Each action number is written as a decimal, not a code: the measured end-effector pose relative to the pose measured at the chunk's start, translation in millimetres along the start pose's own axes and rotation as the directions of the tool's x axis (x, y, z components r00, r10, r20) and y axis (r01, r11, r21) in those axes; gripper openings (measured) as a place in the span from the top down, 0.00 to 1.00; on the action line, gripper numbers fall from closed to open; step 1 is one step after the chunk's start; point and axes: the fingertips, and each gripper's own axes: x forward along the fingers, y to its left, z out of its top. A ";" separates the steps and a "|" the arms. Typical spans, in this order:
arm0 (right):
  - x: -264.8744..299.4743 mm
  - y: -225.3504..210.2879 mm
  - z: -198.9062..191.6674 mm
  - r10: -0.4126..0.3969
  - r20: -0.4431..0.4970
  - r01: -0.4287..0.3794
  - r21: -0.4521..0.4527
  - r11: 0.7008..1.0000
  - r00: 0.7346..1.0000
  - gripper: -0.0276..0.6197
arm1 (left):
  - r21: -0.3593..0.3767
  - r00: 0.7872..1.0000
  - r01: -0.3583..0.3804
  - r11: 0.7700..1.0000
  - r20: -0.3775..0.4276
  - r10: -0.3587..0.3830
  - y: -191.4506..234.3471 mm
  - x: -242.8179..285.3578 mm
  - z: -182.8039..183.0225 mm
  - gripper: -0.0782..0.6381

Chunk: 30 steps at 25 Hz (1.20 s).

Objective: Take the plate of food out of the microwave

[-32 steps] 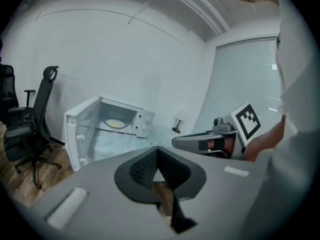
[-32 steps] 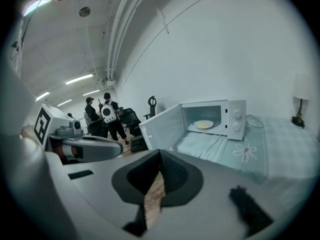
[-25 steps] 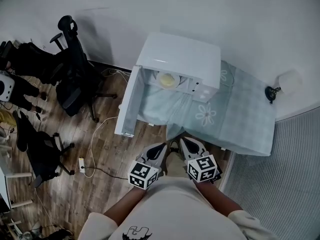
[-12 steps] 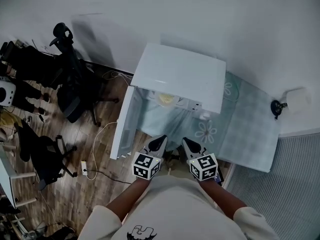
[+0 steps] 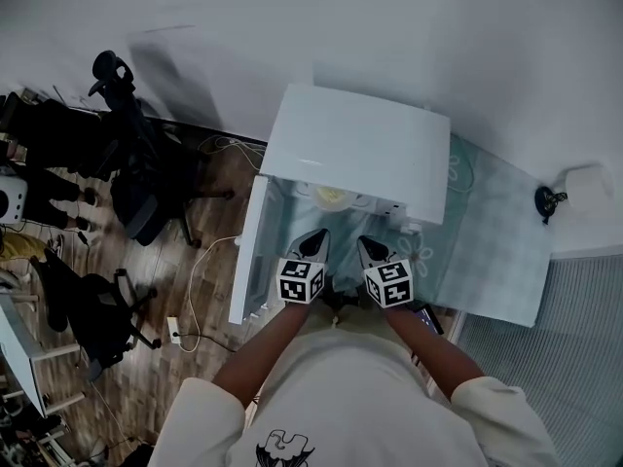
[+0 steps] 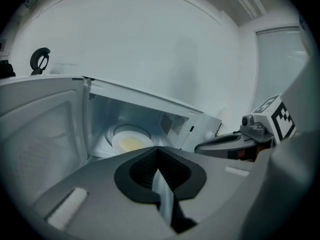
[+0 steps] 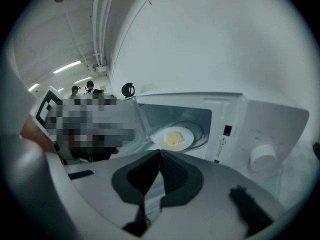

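A white microwave (image 5: 355,149) stands on the cloth-covered table (image 5: 492,261), its door (image 5: 251,251) swung open to the left. Inside, on the turntable, sits a white plate (image 5: 332,197) of yellow food, also seen as the plate (image 6: 130,143) and the plate (image 7: 173,137) in the two gripper views. My left gripper (image 5: 315,244) and right gripper (image 5: 370,250) hover side by side just in front of the opening, apart from the plate. Both point into the cavity with their jaws closed together and nothing held: left gripper (image 6: 159,155), right gripper (image 7: 160,154).
Black office chairs (image 5: 136,178) stand on the wooden floor at the left, with a white cable and power strip (image 5: 175,331) near the door. The microwave's knob (image 7: 262,156) is right of the cavity. A small dark object (image 5: 547,202) sits at the table's far right.
Both grippers have moved forward and up, from low near the table's front edge to right in front of the open microwave. The plate has not moved.
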 end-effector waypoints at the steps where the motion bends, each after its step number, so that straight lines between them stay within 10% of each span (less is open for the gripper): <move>1: 10.2 -5.0 -2.9 -0.008 -0.013 0.008 0.006 1.000 1.000 0.94 | 0.002 1.000 -0.001 1.000 -0.011 0.001 4.1 7.9 -1.4 0.89; 11: 89.1 -38.1 -33.6 -0.047 -0.131 0.051 0.029 0.998 0.990 0.94 | 0.021 0.984 -0.068 0.997 -0.165 0.071 52.6 67.4 -30.1 0.89; 17: 104.5 -28.6 -27.0 0.135 -0.004 -0.128 0.290 0.948 0.991 0.93 | 0.043 0.986 -0.053 0.998 -0.157 0.059 56.1 63.6 -29.8 0.89; 20: 109.9 -30.1 -24.0 0.155 0.118 -0.193 0.516 0.834 0.981 0.88 | 0.051 0.989 -0.042 0.998 -0.141 0.049 52.6 63.9 -26.0 0.89; 24: 119.1 -42.6 -39.6 0.086 0.231 -0.237 0.782 0.577 0.969 0.81 | 0.034 0.990 -0.050 0.998 -0.131 0.054 53.0 62.4 -24.1 0.89; 27: 122.9 -54.6 -46.6 -0.002 0.311 -0.289 0.885 0.365 0.950 0.81 | 0.034 0.990 -0.047 0.998 -0.134 0.051 53.5 61.8 -24.6 0.89; 30: 126.6 -62.4 -50.9 -0.057 0.360 -0.337 0.909 0.246 0.931 0.80 | 0.038 0.990 -0.030 0.999 -0.138 0.035 51.9 62.0 -25.9 0.89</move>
